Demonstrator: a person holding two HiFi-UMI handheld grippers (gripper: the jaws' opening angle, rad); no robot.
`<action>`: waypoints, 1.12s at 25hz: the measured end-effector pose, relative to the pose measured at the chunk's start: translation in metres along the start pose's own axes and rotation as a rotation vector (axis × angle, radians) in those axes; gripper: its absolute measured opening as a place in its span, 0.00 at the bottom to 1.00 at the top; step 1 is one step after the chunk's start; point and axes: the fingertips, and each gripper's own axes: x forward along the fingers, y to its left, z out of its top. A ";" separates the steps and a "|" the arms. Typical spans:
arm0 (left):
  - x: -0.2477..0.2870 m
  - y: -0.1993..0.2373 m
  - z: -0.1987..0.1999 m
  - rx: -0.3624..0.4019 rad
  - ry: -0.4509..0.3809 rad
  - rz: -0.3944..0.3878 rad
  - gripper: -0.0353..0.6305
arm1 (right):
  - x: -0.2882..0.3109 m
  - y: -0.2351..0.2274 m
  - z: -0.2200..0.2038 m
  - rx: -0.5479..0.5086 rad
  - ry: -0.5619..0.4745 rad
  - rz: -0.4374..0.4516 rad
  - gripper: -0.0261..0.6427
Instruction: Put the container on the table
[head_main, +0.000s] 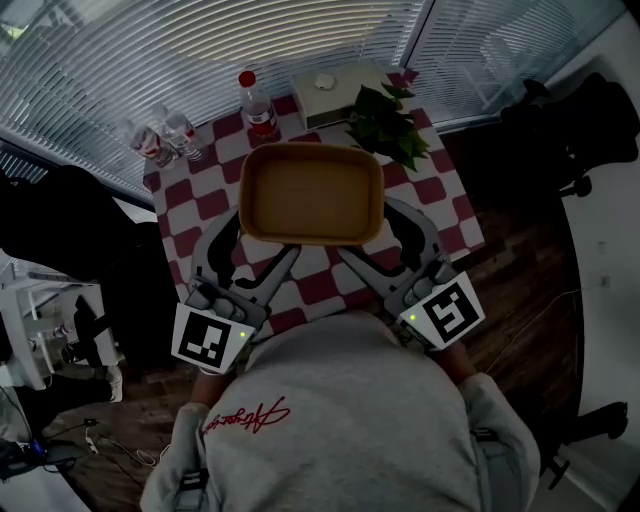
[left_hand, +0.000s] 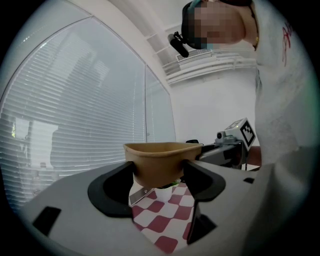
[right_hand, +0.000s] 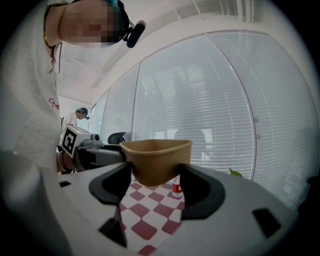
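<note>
A shallow brown paper container (head_main: 312, 192) is held level in the air above the red-and-white checked table (head_main: 188, 212). My left gripper (head_main: 255, 242) is shut on its near left corner, and my right gripper (head_main: 383, 240) is shut on its near right corner. In the left gripper view the container (left_hand: 162, 160) sits pinched between the jaws of the left gripper (left_hand: 157, 182), with the table well below. The right gripper view shows the same container (right_hand: 156, 157) clamped in the right gripper (right_hand: 156, 182).
At the table's far side stand a red-labelled bottle (head_main: 258, 105), two small water bottles (head_main: 165, 140), a white box (head_main: 335, 88) and a leafy plant (head_main: 390, 125). A black chair (head_main: 570, 130) and a white desk (head_main: 610, 300) are on the right; equipment clutters the left floor.
</note>
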 end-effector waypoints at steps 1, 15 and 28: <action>0.002 0.002 -0.001 -0.002 0.000 -0.002 0.53 | 0.002 -0.001 0.000 0.001 0.001 -0.001 0.50; 0.008 0.007 -0.005 -0.018 0.019 0.034 0.53 | 0.011 -0.009 0.006 -0.023 -0.038 0.046 0.50; 0.014 0.000 -0.001 -0.009 0.024 0.166 0.53 | 0.011 -0.023 0.000 -0.035 0.016 0.175 0.50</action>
